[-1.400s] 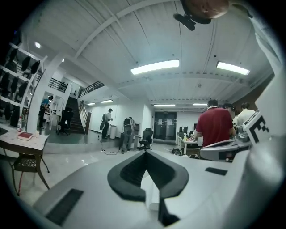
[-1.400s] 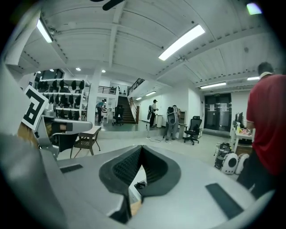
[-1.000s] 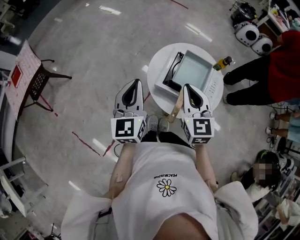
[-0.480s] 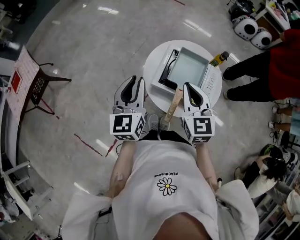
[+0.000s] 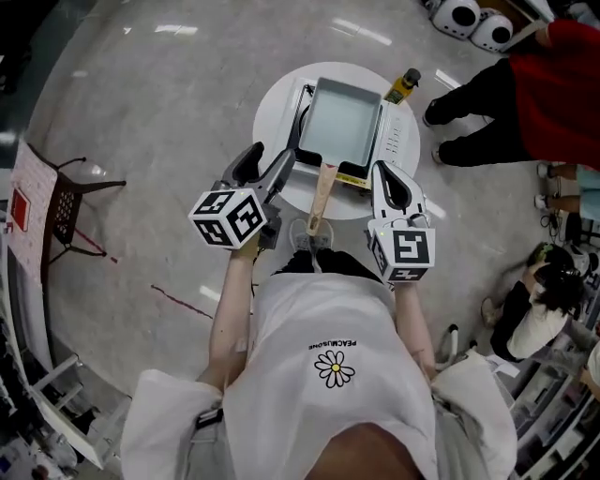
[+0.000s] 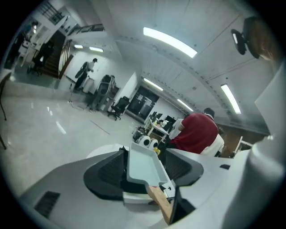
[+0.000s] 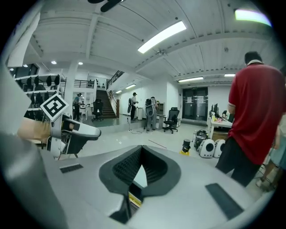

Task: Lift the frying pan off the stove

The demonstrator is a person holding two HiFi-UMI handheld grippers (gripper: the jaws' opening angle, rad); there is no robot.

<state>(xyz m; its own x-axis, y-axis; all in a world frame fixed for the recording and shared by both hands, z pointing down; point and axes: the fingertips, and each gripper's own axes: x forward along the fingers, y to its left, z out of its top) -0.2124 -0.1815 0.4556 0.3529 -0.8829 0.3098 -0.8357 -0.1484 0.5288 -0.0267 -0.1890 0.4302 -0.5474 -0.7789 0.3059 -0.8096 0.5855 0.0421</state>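
A pale rectangular frying pan (image 5: 342, 117) sits on a black-and-white stove (image 5: 401, 148) on a round white table (image 5: 270, 111). Its wooden handle (image 5: 320, 193) points toward me. My left gripper (image 5: 270, 157) is just left of the handle, and its jaws are opening with nothing between the pads. In the left gripper view the pan (image 6: 142, 163) and handle (image 6: 159, 203) lie ahead, framed by the spread jaws of the gripper (image 6: 144, 176). My right gripper (image 5: 384, 171) hovers right of the handle with its jaws shut and empty; in its own view the right gripper (image 7: 142, 154) has its tips touching.
A yellow-labelled bottle (image 5: 403, 86) stands at the table's far edge. A person in a red top (image 5: 530, 80) stands to the right of the table. A chair (image 5: 73, 202) is off to the left, and white robot heads (image 5: 469, 19) lie at the far right.
The table and pan have come closer under both grippers. The left gripper tilted toward the handle and its jaws went from shut to wide apart. The right gripper stayed shut.
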